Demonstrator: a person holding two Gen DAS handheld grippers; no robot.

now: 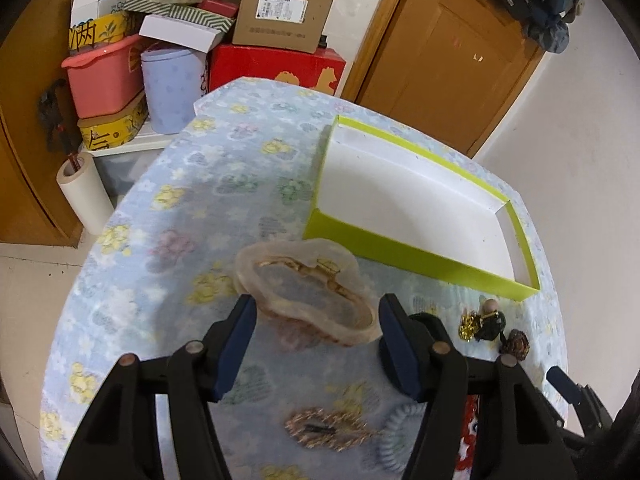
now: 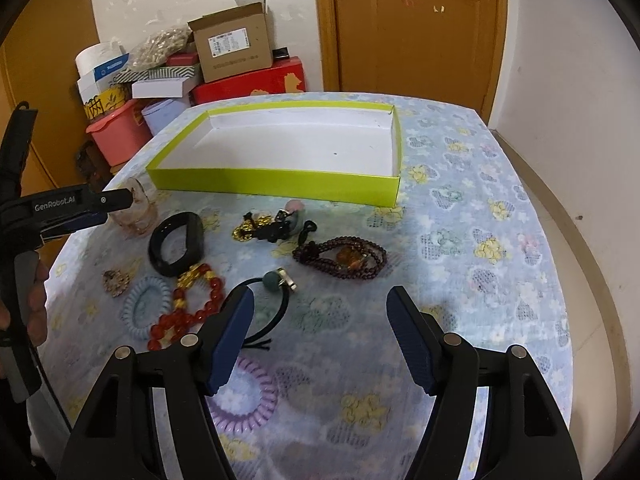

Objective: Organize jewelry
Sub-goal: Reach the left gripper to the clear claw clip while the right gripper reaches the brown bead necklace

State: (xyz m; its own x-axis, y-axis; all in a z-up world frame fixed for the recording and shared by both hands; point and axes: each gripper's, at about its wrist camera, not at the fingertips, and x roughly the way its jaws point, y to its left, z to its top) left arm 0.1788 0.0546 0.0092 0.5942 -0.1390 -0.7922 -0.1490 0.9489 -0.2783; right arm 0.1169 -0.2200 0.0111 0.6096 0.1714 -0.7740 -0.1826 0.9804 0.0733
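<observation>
A shallow lime-green box (image 1: 416,258) with a white inside stands on the table; it also shows in the right wrist view (image 2: 276,186). My left gripper (image 1: 314,316) is shut on a translucent peach bangle (image 1: 304,292), held just above the table beside the box's near-left corner; the bangle shows in the right wrist view too (image 2: 138,210). My right gripper (image 2: 320,312) is open and empty over the table. Before it lie a black band (image 2: 176,246), red-and-gold beads (image 2: 188,304), a dark bead string (image 2: 340,258), a black hair tie (image 2: 272,308) and a gold-and-black charm (image 2: 264,228).
A gold brooch (image 1: 324,432) and a pale blue coil tie (image 1: 400,436) lie under my left gripper. A purple coil tie (image 2: 248,396) lies under my right one. Boxes and tubs (image 1: 160,60) are stacked behind the table. A wooden door (image 2: 408,28) stands beyond.
</observation>
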